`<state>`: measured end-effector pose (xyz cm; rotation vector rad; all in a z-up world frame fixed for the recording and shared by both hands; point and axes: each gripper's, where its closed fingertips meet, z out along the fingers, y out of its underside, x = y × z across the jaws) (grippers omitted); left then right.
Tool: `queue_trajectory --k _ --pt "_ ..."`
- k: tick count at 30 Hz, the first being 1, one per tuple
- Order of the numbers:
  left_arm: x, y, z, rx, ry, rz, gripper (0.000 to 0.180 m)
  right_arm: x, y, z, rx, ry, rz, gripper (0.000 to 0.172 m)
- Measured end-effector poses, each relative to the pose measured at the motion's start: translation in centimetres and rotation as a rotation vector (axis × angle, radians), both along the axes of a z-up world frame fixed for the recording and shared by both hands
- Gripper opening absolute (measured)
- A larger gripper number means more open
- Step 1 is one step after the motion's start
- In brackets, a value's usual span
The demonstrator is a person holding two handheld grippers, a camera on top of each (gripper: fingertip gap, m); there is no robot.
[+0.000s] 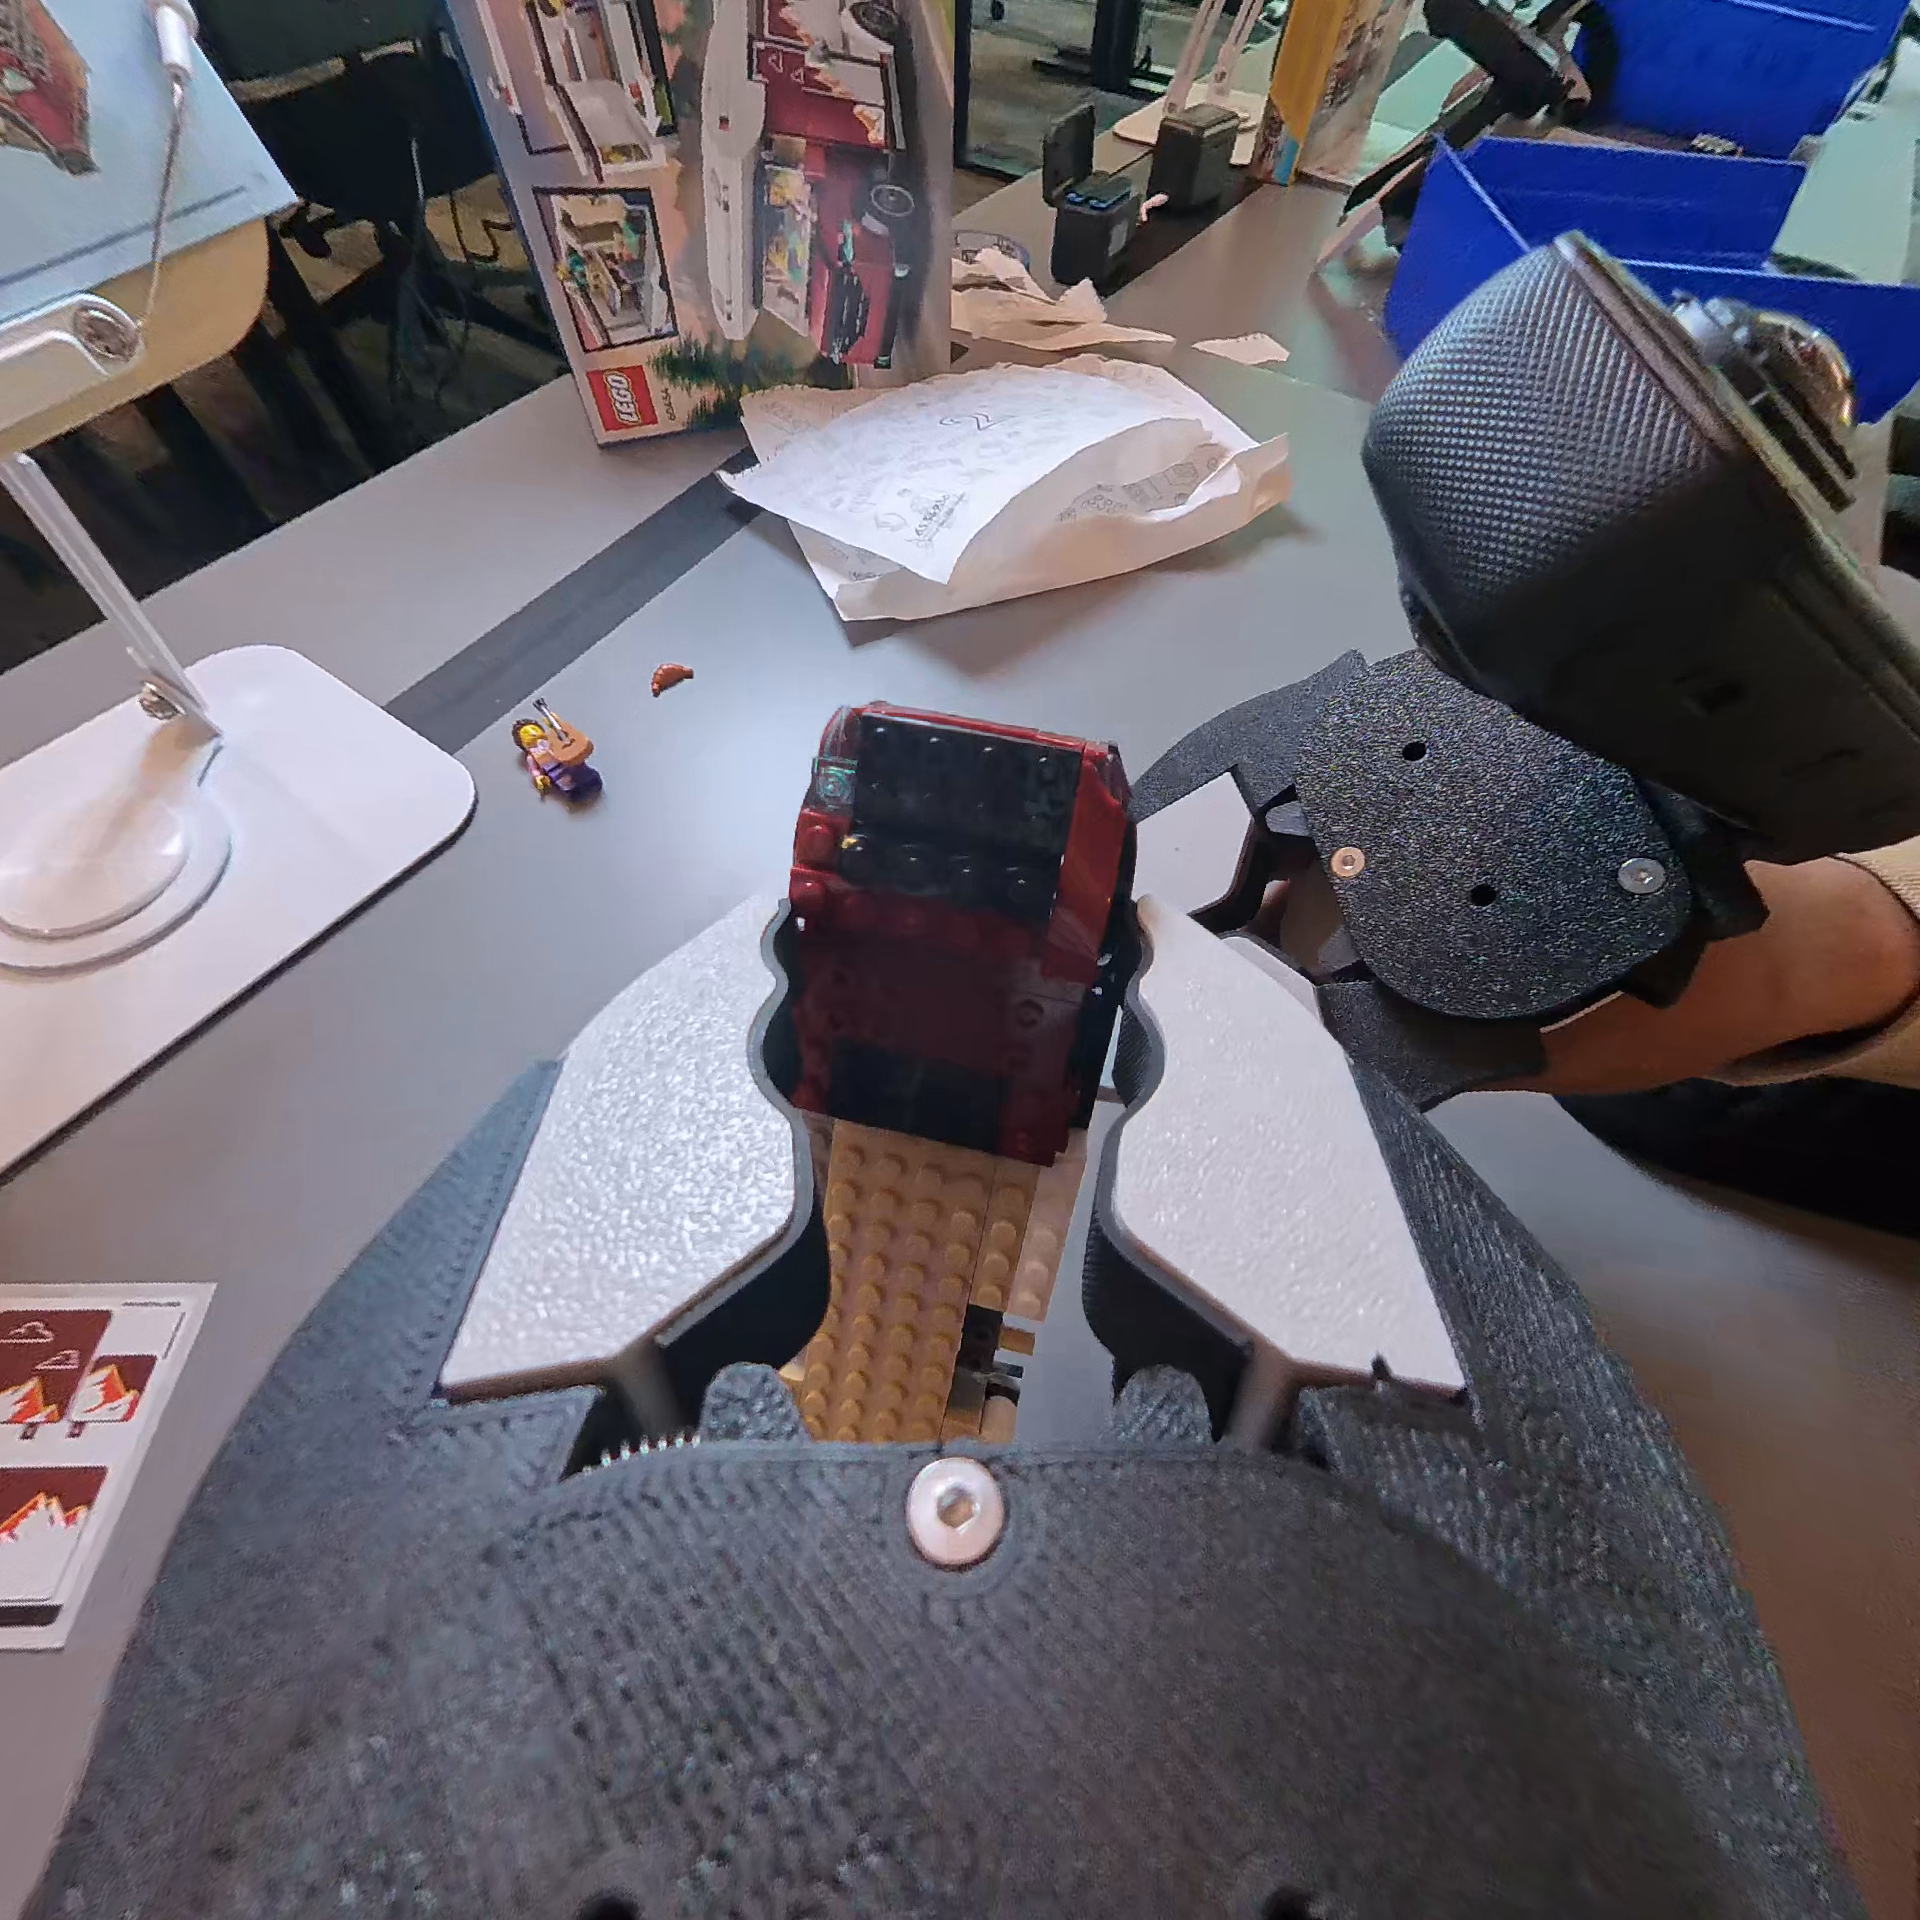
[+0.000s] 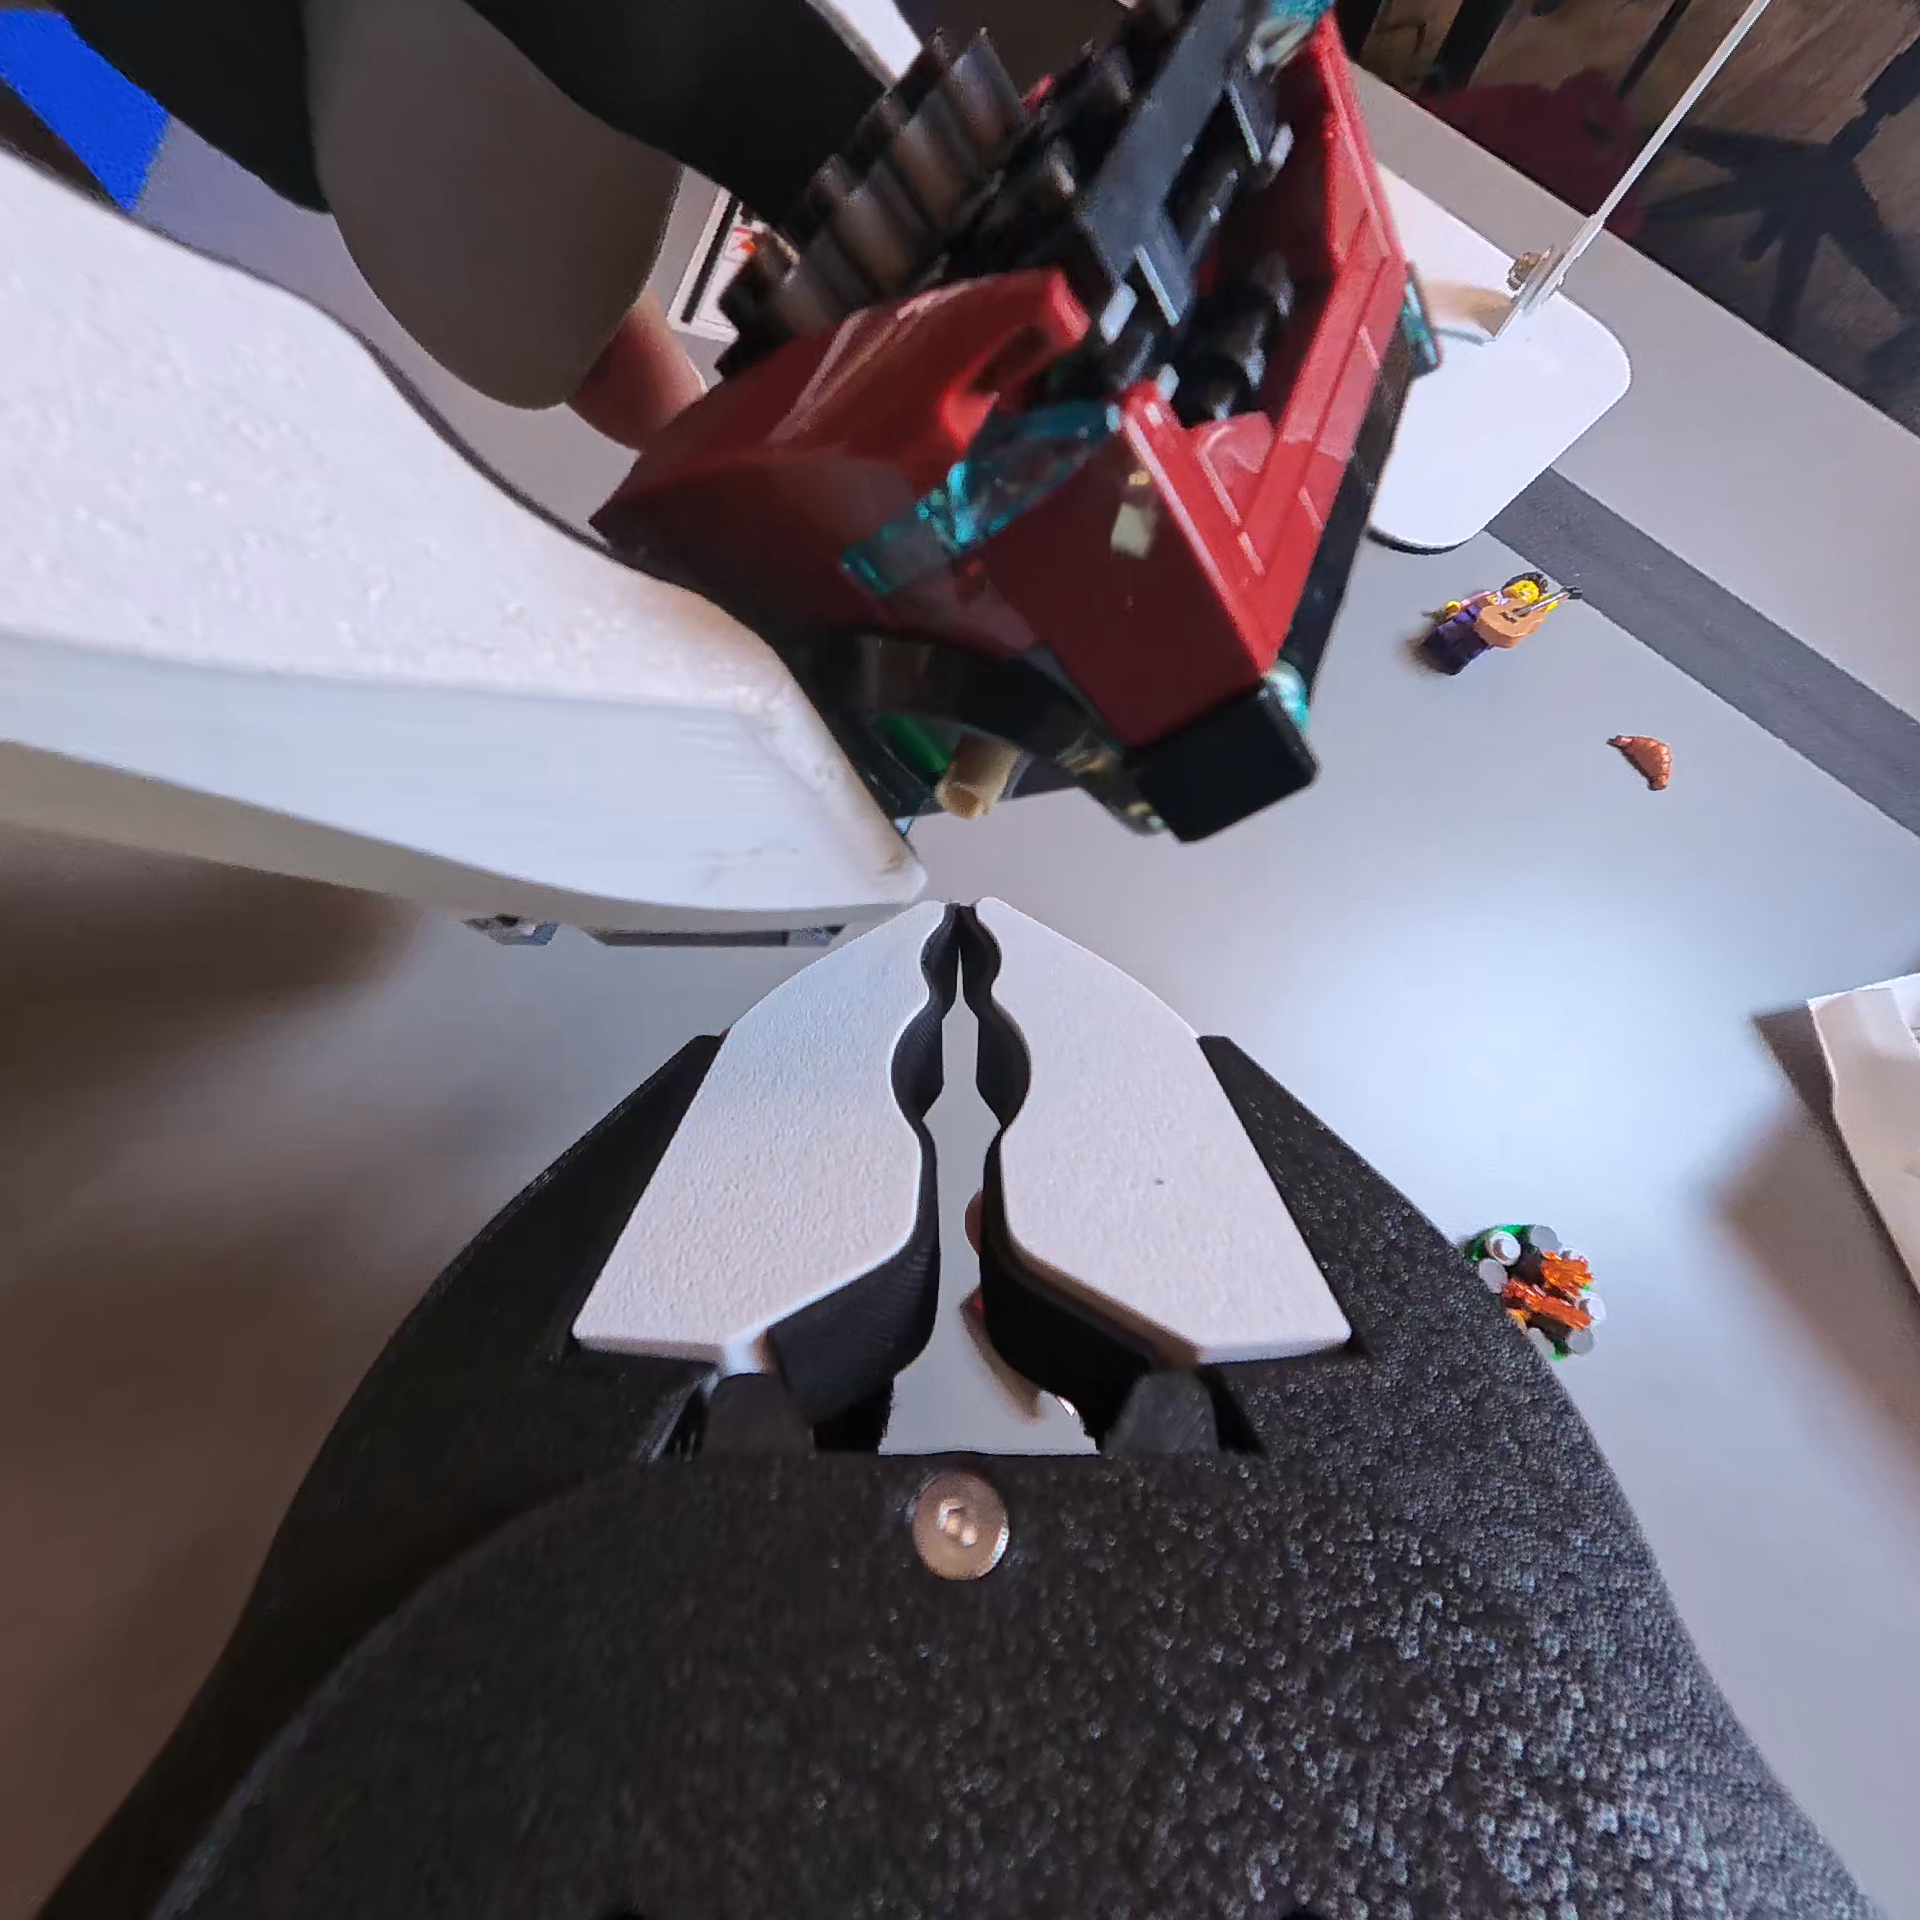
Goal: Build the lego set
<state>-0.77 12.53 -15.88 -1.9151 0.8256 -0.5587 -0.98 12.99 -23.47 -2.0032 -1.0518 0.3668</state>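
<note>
My left gripper point(image 1: 956, 925) is shut on a dark red and black brick-built vehicle point(image 1: 956, 914) with a tan plate behind it, held above the grey table point(image 1: 623, 935). Both white fingers press its sides. In the right wrist view the same vehicle point(image 2: 1091, 499) hangs close ahead, gripped by the left gripper's white finger point(image 2: 416, 675). My right gripper point(image 2: 961, 914) is shut with nothing between its pads, just below that finger's tip. It also shows in the left wrist view point(image 1: 1455, 883), right of the vehicle. A minifigure with a guitar point(image 1: 556, 753) lies on the table.
A small brown croissant piece point(image 1: 670, 677), crumpled paper bags point(image 1: 1018, 488), a toy set box point(image 1: 727, 208), a white stand base point(image 1: 208, 810), a sticker sheet point(image 1: 73, 1455) and blue bins point(image 1: 1610, 239) are around. A small campfire build point(image 2: 1543, 1288) sits at the right. Spacing between my two grippers at the tips: around 8 cm. My right tips are roughly 15 cm from the small campfire build point(image 2: 1543, 1288).
</note>
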Motion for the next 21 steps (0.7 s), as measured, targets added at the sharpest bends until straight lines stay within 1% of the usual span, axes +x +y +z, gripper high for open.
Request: queue_trajectory --k 4,7,12,16,21 --pt "0.2 -0.4 -0.3 -0.038 -0.034 -0.039 0.059 0.0 0.0 -0.1 0.005 -0.007 0.005 0.000" --pt "0.2 -0.4 -0.5 -0.067 -0.057 -0.041 0.059 0.0 0.0 -0.1 0.008 -0.004 0.006 0.000" --pt "0.3 -0.5 -0.4 -0.060 -0.060 -0.052 0.059 -0.1 -0.1 -0.2 0.012 -0.007 0.014 0.000" --pt "0.2 -0.5 -0.2 -0.004 -0.045 -0.070 0.059 -0.2 -0.3 -0.2 0.021 -0.015 0.025 0.000" --pt "0.6 -1.1 0.4 0.170 0.012 -0.167 0.059 -0.2 -0.7 0.0 0.043 -0.030 0.050 0.000"
